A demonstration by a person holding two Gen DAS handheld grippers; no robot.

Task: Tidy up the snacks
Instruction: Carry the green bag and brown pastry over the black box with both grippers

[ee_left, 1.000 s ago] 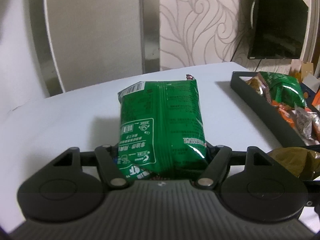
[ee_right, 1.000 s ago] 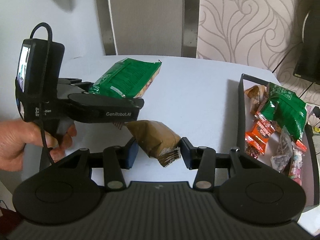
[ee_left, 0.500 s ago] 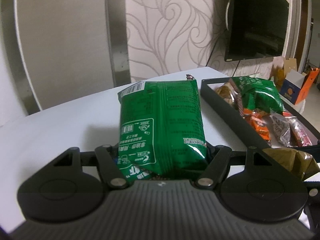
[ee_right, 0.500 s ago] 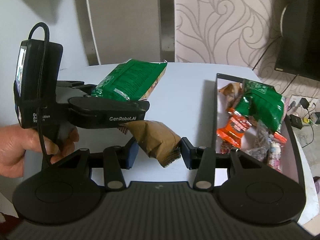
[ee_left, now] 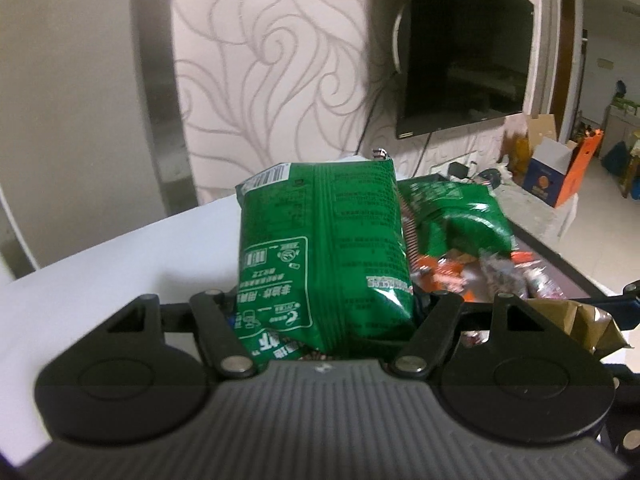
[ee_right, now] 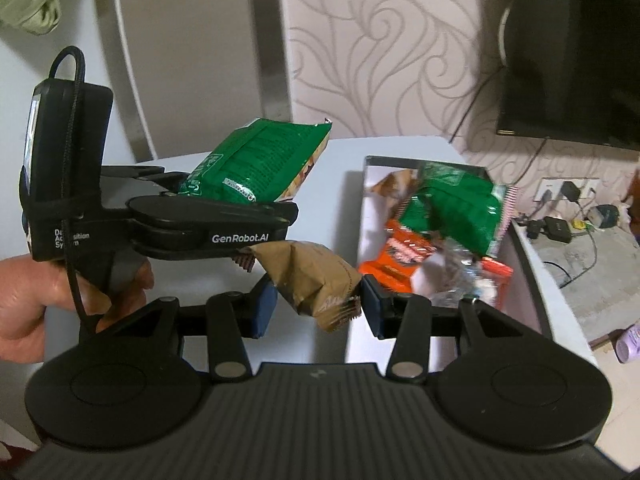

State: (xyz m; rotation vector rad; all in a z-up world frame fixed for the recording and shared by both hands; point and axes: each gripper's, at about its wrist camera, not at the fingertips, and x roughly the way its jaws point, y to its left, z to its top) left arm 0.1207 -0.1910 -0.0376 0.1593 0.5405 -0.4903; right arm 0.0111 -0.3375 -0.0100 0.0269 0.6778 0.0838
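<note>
Both loads have swung nearer the tray (ee_right: 532,268); left gripper (ee_left: 324,312) clamps green bag (ee_left: 320,248); right gripper (ee_right: 316,304) clamps brown packet (ee_right: 312,276); drop-off seems imminent.

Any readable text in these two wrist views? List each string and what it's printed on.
"GenRobot.AI": side of the left gripper.
"D… A…sition Sys…m": its black handle block, partly hidden by a cord.
Green snack bag held in that gripper: Chinese print and barcode, too small to read.
Brown packet, tray snacks: nothing legible.
</note>
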